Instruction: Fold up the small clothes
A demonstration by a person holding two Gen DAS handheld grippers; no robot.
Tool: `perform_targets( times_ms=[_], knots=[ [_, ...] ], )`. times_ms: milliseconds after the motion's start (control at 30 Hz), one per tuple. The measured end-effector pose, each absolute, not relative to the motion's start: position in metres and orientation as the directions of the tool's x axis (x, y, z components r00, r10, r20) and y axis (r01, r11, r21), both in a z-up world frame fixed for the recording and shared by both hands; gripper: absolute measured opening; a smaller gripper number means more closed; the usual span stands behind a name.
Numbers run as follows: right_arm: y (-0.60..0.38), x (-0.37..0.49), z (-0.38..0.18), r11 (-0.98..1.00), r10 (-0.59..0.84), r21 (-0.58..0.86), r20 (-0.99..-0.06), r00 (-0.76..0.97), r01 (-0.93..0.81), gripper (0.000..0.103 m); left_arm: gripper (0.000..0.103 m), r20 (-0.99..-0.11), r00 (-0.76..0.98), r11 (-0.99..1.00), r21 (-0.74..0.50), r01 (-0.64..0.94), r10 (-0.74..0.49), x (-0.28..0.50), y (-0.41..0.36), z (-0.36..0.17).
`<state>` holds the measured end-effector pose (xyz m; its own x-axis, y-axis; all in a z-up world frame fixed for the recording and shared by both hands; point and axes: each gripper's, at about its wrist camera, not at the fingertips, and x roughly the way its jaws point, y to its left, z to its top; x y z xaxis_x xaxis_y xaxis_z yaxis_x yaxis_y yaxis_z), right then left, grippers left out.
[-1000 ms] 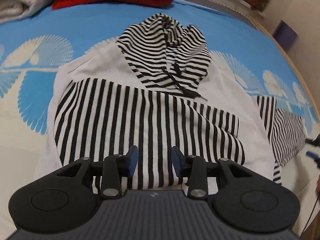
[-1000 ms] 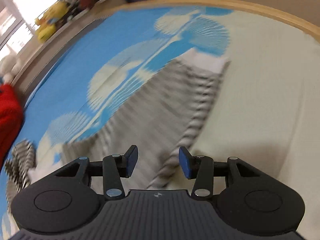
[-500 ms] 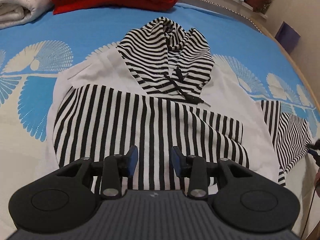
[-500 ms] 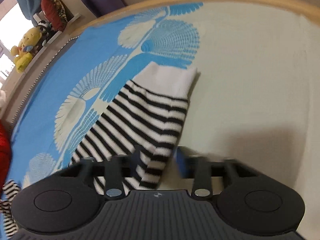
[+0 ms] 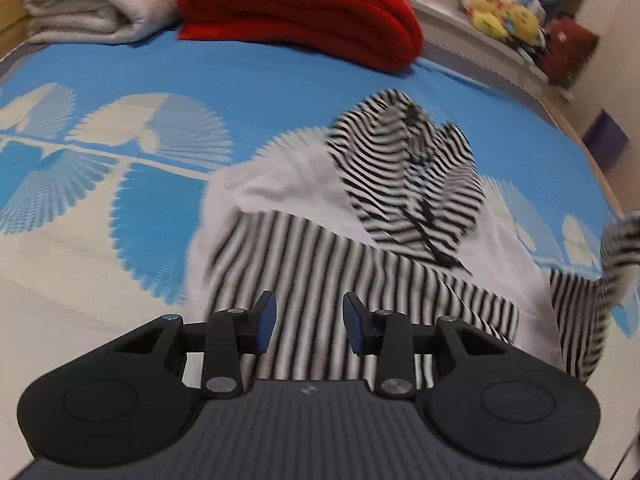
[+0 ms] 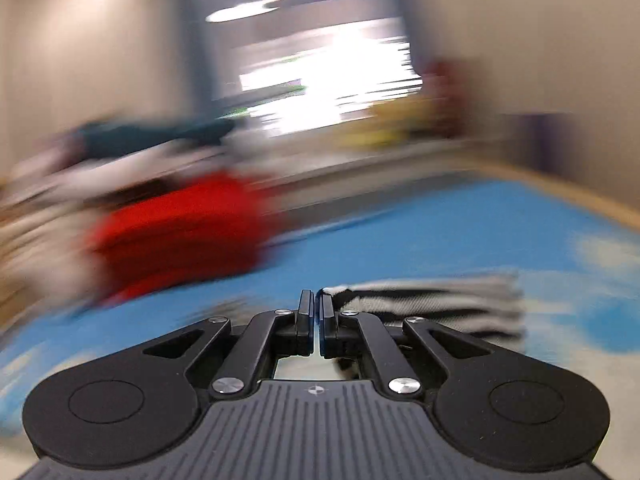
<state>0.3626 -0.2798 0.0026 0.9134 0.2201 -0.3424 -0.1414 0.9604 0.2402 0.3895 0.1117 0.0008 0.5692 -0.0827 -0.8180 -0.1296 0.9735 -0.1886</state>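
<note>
Left tool [image 5: 307, 322] gaping wide, nothing between its pads, low centre of frame over the striped hoodie [image 5: 360, 264]. Hoodie lies flat on the blue patterned bed [image 5: 120, 92], hood [image 5: 408, 184] in the upper middle. Right tool [image 6: 316, 322] pinched on the striped sleeve [image 6: 432, 300], which trails to the right of frame; that view is heavily blurred. Red blanket [image 5: 296, 8] and white towel [image 5: 88, 4] upper left.

Striped hoodie [image 5: 320, 280]: soft knit cloth, matt. Bed cover [image 5: 240, 80]: fine-ribbed woven cloth. Left hand-held gripper [image 5: 306, 322]: matt black plastic, bright metal pins, blue rubbery pads [image 5: 266, 322]. Red blanket [image 5: 296, 4]: fuzzy cloth.
</note>
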Motion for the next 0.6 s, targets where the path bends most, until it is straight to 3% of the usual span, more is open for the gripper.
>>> perform_targets(
  times_ms=[33,100,200,300,433,600],
  knots=[
    [-0.243,0.361,-0.001,0.91,0.404,0.258,-0.376,0.834,-0.325,0.002,0.041,-0.818,0.57,0.971,-0.192,-0.143,-0.078,0.389,0.119,0.002],
    [-0.189,0.354,-0.014,0.813,0.579,0.27,-0.48,0.659,-0.517,0.011,0.041,-0.822,0.564,0.966,-0.202,-0.162,-0.077,0.39,0.131,0.003],
    [-0.153,0.339,-0.03,0.762,0.598,0.22,-0.602,0.53,-0.609,0.02,0.041,-0.825,0.556,0.955,-0.233,-0.182,-0.095,0.392,0.144,0.004],
    [-0.159,0.336,-0.014,0.819,0.53,0.205,-0.627,0.571,-0.535,0.026,0.041,-0.823,0.554,0.941,-0.277,-0.197,-0.126,0.392,0.15,0.004],
    [-0.182,0.341,0.022,0.936,0.348,0.197,-0.644,0.681,-0.292,0.04,0.041,-0.823,0.55,0.935,-0.295,-0.197,-0.144,0.394,0.145,0.003],
    [-0.22,0.331,0.019,0.953,0.272,0.274,-0.586,0.764,-0.13,0.049,0.041,-0.826,0.542,0.94,-0.293,-0.174,-0.157,0.399,0.122,-0.007]
  ],
)
